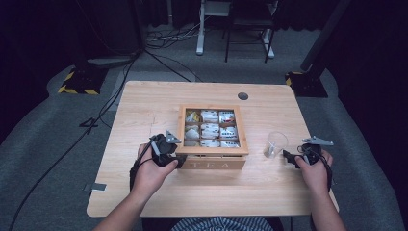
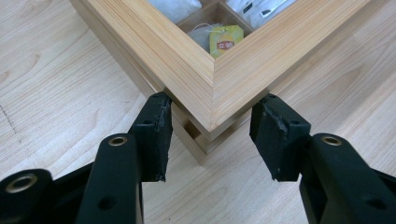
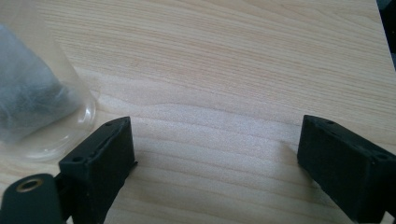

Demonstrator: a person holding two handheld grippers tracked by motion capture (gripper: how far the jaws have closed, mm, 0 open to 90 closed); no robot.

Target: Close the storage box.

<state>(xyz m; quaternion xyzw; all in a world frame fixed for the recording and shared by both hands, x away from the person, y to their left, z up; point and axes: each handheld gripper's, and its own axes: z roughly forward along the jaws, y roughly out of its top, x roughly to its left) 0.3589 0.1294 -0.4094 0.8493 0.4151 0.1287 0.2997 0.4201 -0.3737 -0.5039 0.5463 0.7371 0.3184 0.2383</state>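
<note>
A light wooden counter point(image 1: 144, 192) is set on a grey carpeted floor point(image 1: 38, 139) in a dim room, with black cables point(image 1: 110, 96) trailed across the carpet.

Nearest, a person's forearms are brought in from the bottom edge. The left gripper point(image 1: 179, 161) is held at the near left corner of a wooden tea box point(image 1: 214, 164); in the left gripper view its fingers point(image 2: 152, 135) are seen partly spread on either side of that corner point(image 2: 212, 116), close to the wood, though contact cannot be made out. The box is placed at the middle of the counter, marked "TEA" on its front, its compartments filled with tea bags point(image 1: 210, 129). A yellow-tagged tea bag point(image 2: 225, 39) is seen in the corner compartment.

The right gripper point(image 1: 288, 156) is held over bare counter at the right, its fingers point(image 3: 105, 154) spread wide with nothing between them. A clear plastic cup point(image 1: 275, 144) holding a tea bag is stood just beside them.

Farther off, a round dark grommet point(image 1: 243, 96) is set in the counter's far edge. Beyond it, white furniture legs point(image 1: 199, 29) and yellow-and-black striped stand bases point(image 1: 77, 82) are seen against darkness.
</note>
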